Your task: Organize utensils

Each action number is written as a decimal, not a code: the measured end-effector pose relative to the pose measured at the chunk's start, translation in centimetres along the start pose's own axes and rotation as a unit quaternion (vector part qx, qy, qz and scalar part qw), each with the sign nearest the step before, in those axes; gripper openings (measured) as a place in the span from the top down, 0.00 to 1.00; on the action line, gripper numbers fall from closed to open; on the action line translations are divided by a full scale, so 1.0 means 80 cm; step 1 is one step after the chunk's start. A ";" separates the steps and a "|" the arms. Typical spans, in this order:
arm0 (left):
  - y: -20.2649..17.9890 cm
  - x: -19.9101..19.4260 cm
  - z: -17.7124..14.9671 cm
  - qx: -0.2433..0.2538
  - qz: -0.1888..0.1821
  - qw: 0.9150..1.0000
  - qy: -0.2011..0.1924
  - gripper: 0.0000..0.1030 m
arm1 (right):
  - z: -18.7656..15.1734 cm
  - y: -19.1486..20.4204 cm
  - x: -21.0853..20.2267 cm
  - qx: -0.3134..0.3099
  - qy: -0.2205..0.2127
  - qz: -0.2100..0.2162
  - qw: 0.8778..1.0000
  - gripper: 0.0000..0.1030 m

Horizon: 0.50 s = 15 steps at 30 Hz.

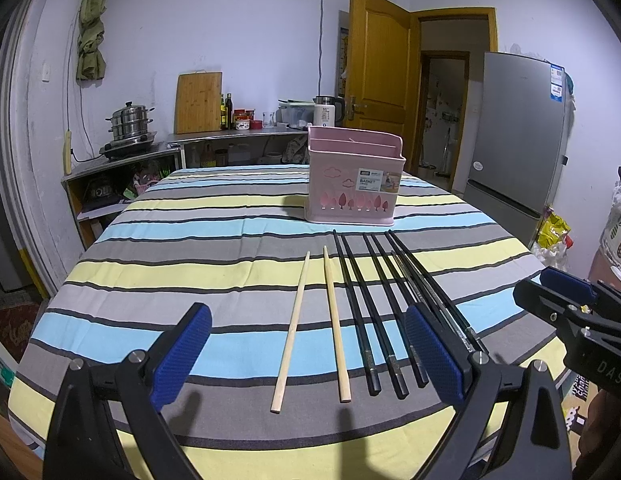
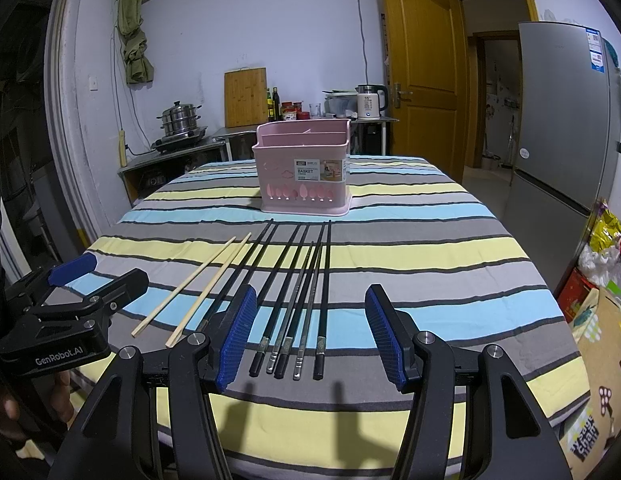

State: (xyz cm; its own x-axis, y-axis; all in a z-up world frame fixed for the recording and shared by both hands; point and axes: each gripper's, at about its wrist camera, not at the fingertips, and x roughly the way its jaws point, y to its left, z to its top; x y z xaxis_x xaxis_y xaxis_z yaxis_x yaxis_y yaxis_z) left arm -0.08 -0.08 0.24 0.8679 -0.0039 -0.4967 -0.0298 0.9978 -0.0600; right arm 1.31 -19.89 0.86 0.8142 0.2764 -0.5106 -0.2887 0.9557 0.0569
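Both grippers hover at the near edge of the tabletop (image 2: 450, 248), holding nothing: the left gripper (image 1: 306, 356) and the right gripper (image 2: 306, 332) each have jaws wide apart. The two wooden chopsticks (image 1: 310, 324) and the black chopsticks (image 2: 290, 292) lie side by side near that edge; the pink basket (image 2: 304, 166) stands further back, mid-table. The black sticks nearly touch, so a pinch could catch two, or roll one aside on the striped cloth.
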 end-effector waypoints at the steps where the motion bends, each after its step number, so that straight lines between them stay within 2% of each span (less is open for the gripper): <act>1: 0.000 0.000 0.000 0.000 0.000 1.000 0.000 0.04 | 0.000 0.000 0.000 0.000 0.000 0.000 1.000 0.44; 15: -0.002 -0.002 0.001 0.003 0.000 1.000 0.000 0.04 | 0.000 0.000 0.001 0.000 0.000 0.000 1.000 0.44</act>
State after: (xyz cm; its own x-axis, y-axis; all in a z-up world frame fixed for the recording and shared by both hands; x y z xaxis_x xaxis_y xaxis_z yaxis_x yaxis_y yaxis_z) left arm -0.17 -0.24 0.38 0.8681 -0.0041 -0.4963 -0.0264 0.9982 -0.0545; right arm 1.38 -19.91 0.85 0.8139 0.2766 -0.5109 -0.2888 0.9557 0.0573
